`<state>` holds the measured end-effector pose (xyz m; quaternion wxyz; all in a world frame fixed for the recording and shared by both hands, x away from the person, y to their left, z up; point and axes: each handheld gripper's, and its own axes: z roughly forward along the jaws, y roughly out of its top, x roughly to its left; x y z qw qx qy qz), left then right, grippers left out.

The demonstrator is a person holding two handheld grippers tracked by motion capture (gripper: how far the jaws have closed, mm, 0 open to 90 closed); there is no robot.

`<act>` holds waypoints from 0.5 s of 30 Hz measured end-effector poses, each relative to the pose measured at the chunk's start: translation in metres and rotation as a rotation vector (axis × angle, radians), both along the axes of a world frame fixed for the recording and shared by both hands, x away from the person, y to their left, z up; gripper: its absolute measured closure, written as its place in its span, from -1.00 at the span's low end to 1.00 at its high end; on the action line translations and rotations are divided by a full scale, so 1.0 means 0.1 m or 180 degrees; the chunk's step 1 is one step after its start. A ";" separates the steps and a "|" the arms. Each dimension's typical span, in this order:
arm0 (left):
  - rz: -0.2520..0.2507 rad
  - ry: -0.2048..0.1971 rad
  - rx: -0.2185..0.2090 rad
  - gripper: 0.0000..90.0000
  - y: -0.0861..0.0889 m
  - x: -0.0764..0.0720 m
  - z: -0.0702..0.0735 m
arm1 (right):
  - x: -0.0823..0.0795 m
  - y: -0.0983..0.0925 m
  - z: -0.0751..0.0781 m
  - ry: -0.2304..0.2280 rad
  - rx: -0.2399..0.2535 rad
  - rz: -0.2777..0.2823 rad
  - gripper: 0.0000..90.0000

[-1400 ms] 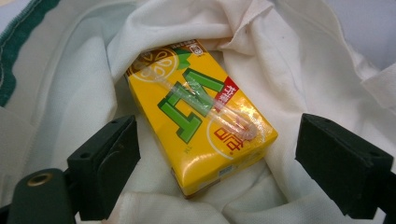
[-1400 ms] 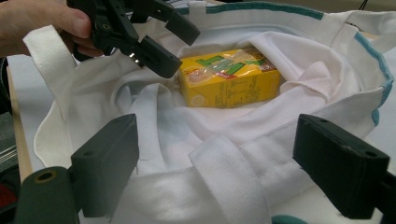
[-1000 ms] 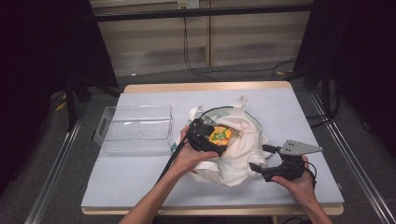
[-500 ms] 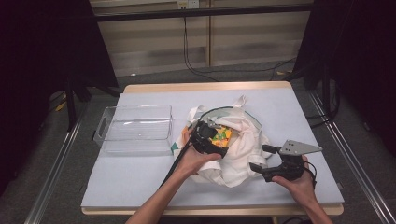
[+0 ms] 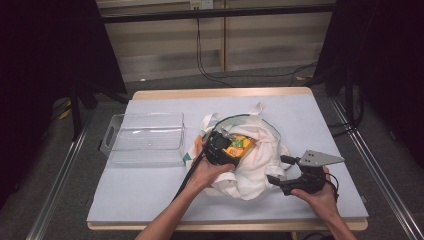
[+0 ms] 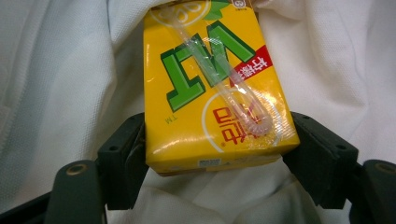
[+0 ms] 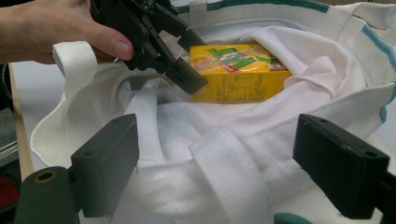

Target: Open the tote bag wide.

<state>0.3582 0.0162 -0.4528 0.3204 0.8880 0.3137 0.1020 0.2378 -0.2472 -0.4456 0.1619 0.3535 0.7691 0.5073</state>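
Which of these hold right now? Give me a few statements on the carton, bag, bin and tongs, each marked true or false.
1. The carton lies inside the white bag. True.
2. The left tongs are well clear of the carton. False: the carton sits between them with the pads against its sides, and the jaws have just been closing on it.
3. The right tongs stand open at the bag's near rim. True.
4. The bin has a carton in it. False: nothing shows inside it, and the carton in view is in the bag.
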 end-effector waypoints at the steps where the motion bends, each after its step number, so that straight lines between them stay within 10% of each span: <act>1: 0.0003 -0.0003 -0.0005 -0.40 0.00 0.00 0.00 | 0.00 0.00 0.00 -0.0003 -0.0002 0.0000 -0.68; 15: -0.0100 0.0200 -0.0027 -0.39 0.08 0.02 0.18 | 0.00 0.00 0.00 -0.0013 0.0003 0.0007 -0.68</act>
